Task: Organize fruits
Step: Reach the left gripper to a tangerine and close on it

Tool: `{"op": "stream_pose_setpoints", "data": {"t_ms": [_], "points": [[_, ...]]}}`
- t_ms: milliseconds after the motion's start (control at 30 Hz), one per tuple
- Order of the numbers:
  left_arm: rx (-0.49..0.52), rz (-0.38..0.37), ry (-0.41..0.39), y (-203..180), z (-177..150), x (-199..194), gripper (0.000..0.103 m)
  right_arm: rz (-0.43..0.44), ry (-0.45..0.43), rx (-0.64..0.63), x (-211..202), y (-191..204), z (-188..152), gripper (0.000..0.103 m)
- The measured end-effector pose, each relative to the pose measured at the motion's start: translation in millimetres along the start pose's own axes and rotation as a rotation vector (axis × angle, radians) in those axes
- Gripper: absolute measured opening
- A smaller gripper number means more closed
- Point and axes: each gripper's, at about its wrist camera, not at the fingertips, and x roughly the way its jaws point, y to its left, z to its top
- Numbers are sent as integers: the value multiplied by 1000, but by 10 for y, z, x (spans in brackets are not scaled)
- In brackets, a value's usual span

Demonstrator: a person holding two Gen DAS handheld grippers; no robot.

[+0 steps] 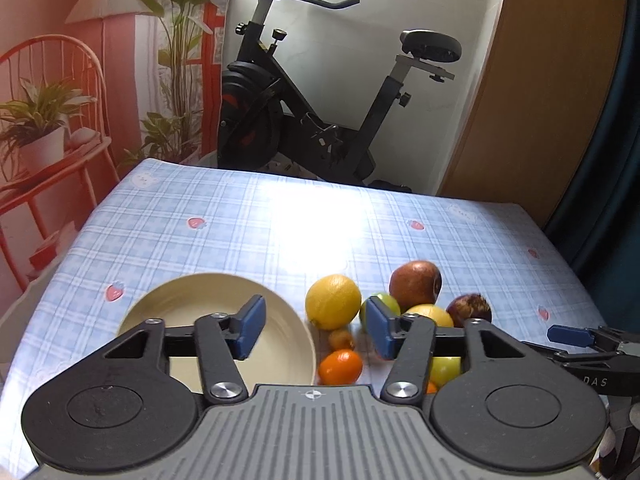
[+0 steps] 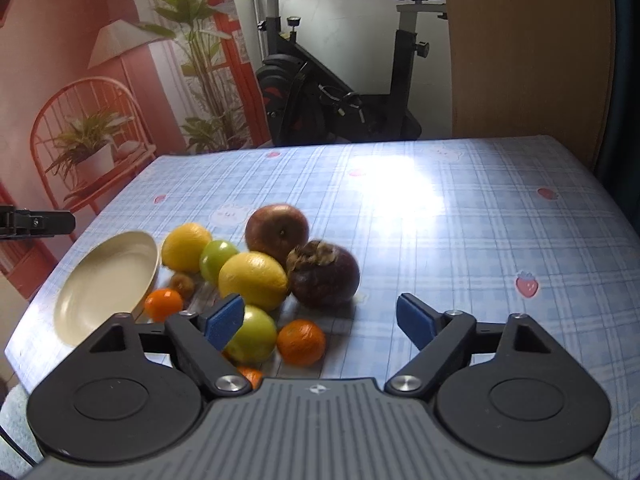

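A cream bowl (image 1: pixel 192 292) (image 2: pixel 108 284) stands empty on the checked tablecloth. Right of it lies a heap of fruit: two lemons (image 1: pixel 333 301) (image 2: pixel 253 280), a red-brown apple (image 1: pixel 416 286) (image 2: pixel 277 229), a dark mangosteen (image 1: pixel 470 308) (image 2: pixel 324 274), green fruits (image 2: pixel 218 258), small oranges (image 1: pixel 340 367) (image 2: pixel 301 342). My left gripper (image 1: pixel 316 324) hovers open over the bowl's right rim and the heap's left edge, its pads touching nothing. My right gripper (image 2: pixel 320 320) is open wide above the near oranges, gripping nothing. Its left finger hides part of a green fruit (image 2: pixel 252 334).
The table (image 2: pixel 480 240) is bare tablecloth to the right of and behind the fruit. An exercise bike (image 1: pixel 320 112) stands beyond the far edge, a wooden panel (image 1: pixel 540 100) at the right. The wall at the left has a printed backdrop of a chair and plants.
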Motion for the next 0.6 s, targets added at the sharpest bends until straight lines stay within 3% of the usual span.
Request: {"op": "stream_pose_setpoints", "data": {"t_ms": [100,267,433,600], "points": [[-15,12,16,23,-118,-34,53,10,18,-21,-8,37,-67,78],[-46,-51,68,-56,-283,62,48,1,36,-57,18,54,-180,60],[40,-172,70,-471,-401,257,48,4,22,-52,17,-35,-244,50],[130,-258,127,-872,-570,597,48,0,13,-22,-7,-190,-263,50]]}}
